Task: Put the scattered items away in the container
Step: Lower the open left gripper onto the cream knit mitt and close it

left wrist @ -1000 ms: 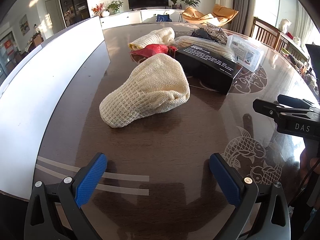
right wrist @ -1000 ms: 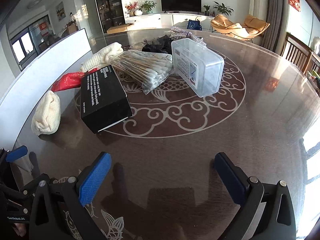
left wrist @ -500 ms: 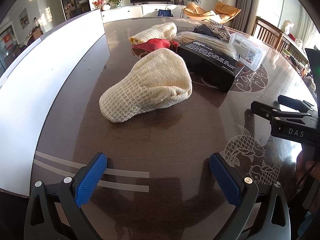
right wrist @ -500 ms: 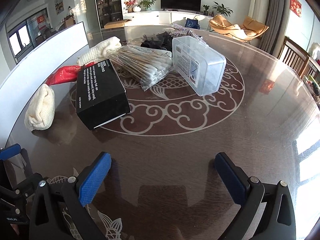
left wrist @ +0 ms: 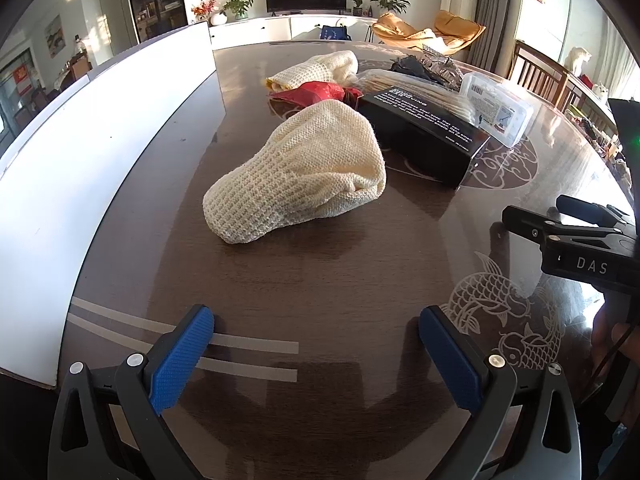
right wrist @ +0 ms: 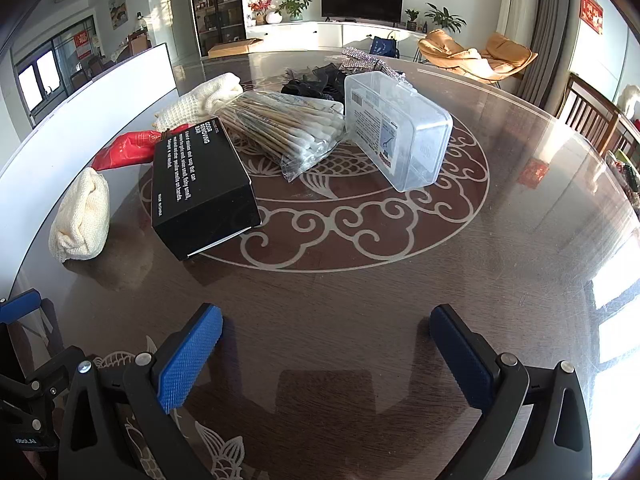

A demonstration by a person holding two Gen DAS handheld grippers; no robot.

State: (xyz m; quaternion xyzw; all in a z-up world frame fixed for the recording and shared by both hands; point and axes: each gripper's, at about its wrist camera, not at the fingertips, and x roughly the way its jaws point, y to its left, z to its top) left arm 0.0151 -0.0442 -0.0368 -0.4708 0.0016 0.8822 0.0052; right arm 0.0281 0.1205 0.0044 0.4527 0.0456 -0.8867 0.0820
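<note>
The left gripper [left wrist: 316, 344] had its blue fingers spread wide and held nothing. The right gripper [right wrist: 326, 344] was wide too and held nothing. Both hung over the dark round table [right wrist: 400, 288]. A soft cream knitted cloth [left wrist: 300, 176] lay bunched up in front of the left gripper. Just beside it sat a black box [right wrist: 200, 184] with white words. Past that lay a bag of cotton swabs [right wrist: 288, 132], touching a clear plastic box [right wrist: 396, 128]
</note>
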